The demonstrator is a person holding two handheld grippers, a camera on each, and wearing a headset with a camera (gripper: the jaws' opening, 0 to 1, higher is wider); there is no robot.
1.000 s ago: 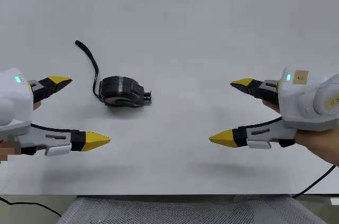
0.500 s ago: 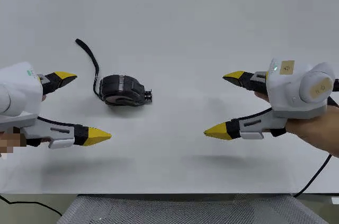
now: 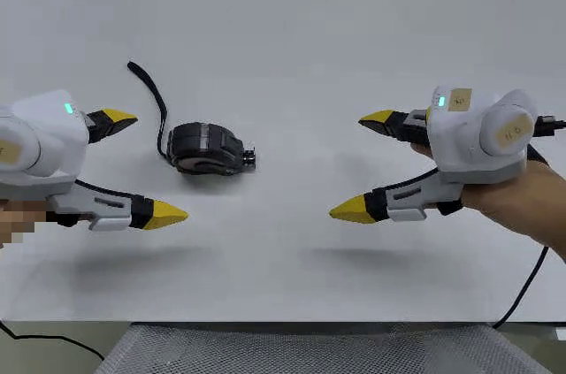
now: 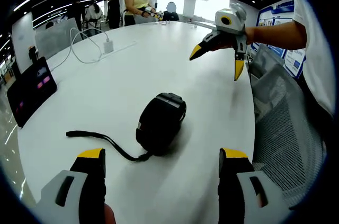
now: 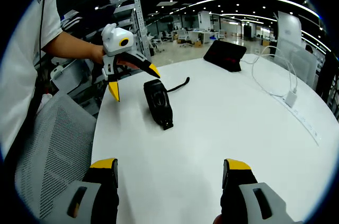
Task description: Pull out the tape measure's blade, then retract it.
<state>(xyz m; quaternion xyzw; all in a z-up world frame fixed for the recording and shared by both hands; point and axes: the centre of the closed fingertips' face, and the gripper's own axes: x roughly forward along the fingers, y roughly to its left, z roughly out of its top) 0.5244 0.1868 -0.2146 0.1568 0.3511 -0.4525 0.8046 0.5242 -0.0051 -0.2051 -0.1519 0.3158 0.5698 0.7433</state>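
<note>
Tape measure (image 3: 205, 149) lies between left gripper (image 3: 157, 165) and right gripper (image 3: 348, 165) — both hover level, tips facing, jaws spread wide

The tape measure (image 3: 205, 150) is dull black plastic. Its strap (image 3: 152, 94) may be cloth. The white tabletop (image 3: 292, 56) is smooth and a little shiny.

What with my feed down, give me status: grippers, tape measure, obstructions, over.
Yellow-tipped left gripper open, yellow-tipped right gripper open, neither touching. Black tape measure lies on white table, blade in. Nothing in the way.
</note>
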